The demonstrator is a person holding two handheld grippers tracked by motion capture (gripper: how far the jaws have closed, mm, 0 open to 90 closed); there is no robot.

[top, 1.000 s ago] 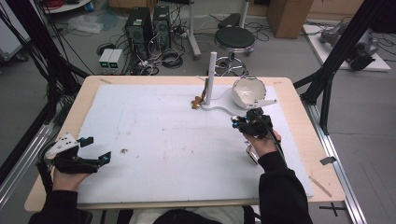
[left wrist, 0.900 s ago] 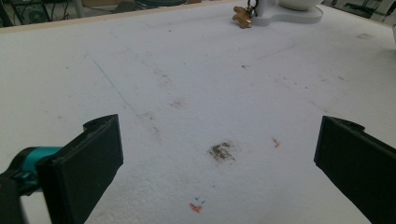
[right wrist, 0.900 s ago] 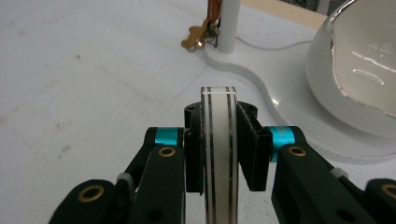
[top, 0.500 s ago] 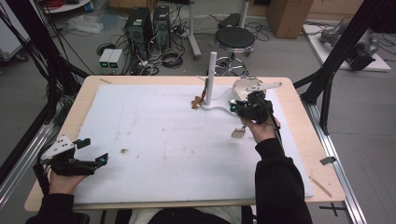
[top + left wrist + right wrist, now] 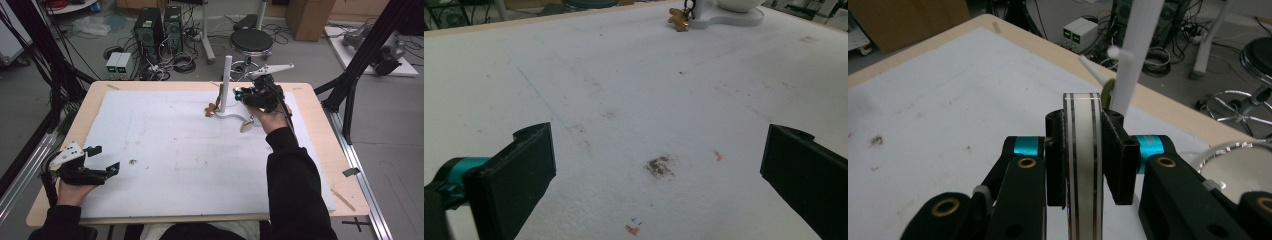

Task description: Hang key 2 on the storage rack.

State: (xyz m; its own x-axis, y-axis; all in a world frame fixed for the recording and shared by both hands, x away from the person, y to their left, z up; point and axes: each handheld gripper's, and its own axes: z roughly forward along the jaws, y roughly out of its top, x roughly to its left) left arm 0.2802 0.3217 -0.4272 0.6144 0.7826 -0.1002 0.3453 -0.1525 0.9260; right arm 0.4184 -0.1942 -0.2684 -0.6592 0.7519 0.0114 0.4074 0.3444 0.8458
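Note:
A white stand has an upright post [image 5: 227, 82] with short pegs [image 5: 1115, 51] and a flat base [image 5: 227, 116] at the far middle of the table. A small brown figure [image 5: 210, 108] lies by the base. My right gripper [image 5: 245, 94] is raised beside the post. It is shut on a white band with dark stripes [image 5: 1083, 115], which looks like the handle of a white cup. The cup's rim [image 5: 1233, 160] shows at the lower right of the right gripper view. My left gripper [image 5: 105, 159] rests open near the front left, with nothing between its jaws [image 5: 659, 165].
A white sheet [image 5: 175, 150] covers the wooden table and carries a dark stain [image 5: 659, 166]. The brown figure [image 5: 679, 19] and the stand's base [image 5: 729, 19] lie far ahead of the left gripper. Black frame poles [image 5: 357, 85] flank the table. A stool [image 5: 252, 40] and computers [image 5: 160, 25] stand behind it.
The right hand has risen and moved left and away, from beside the cup's place to right next to the post. The left hand has hardly moved.

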